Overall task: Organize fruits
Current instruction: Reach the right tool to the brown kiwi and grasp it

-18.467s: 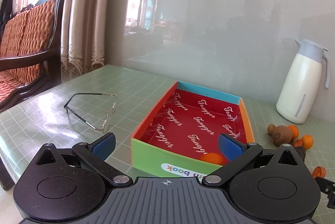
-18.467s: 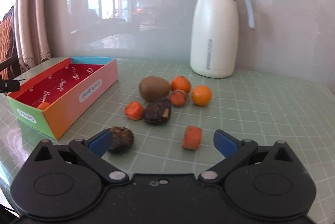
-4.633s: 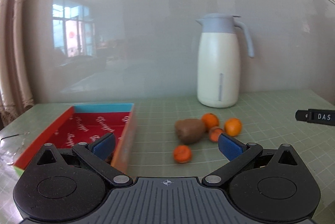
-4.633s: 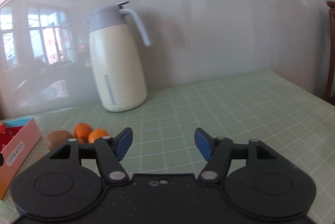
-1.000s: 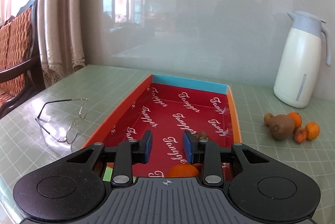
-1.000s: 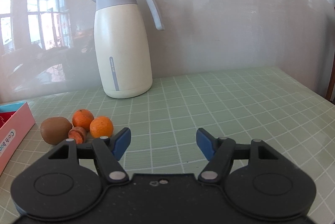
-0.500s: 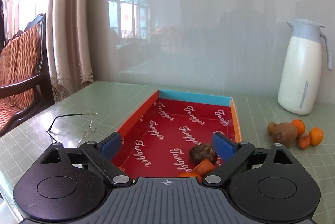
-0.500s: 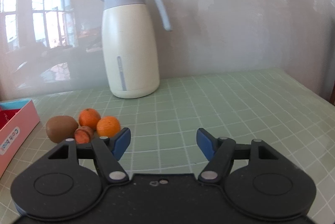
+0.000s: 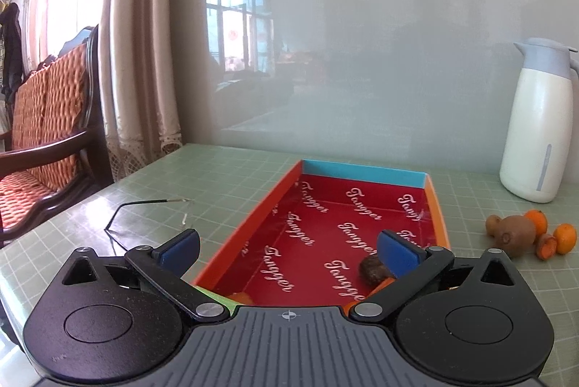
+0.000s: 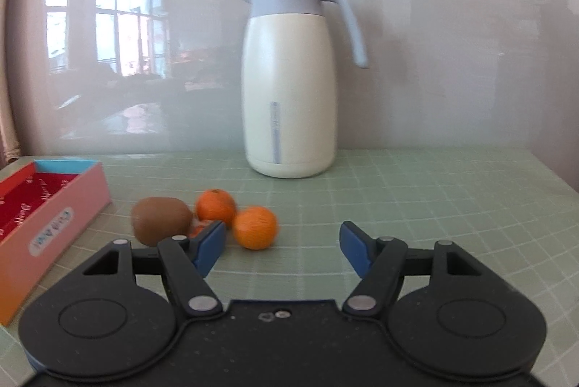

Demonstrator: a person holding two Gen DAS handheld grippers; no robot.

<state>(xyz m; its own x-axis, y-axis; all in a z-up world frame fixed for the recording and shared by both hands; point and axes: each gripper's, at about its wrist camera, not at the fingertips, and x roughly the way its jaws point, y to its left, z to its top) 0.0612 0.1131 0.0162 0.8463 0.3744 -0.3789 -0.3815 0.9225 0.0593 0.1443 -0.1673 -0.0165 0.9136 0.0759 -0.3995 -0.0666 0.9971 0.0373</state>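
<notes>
Fruits (image 9: pixel 374 270) in box (image 9: pixel 362 171) partly hidden by left gripper (image 9: pixel 289 247).

A home living or dining room: lace-edged curtains (image 9: pixel 141 61) by a bright window, a cushioned wooden armchair (image 9: pixel 47 119), a thermos jug (image 10: pixel 289 83), eyeglasses (image 9: pixel 152 217) and loose fruit (image 10: pixel 217 217) on a green-checked tabletop (image 10: pixel 434 191).

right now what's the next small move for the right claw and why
Probably ease the open right claw forward and slightly left around the nearest round orange tangerine. It lies on the green grid mat just ahead, outside the red-lined cardboard box.
</notes>
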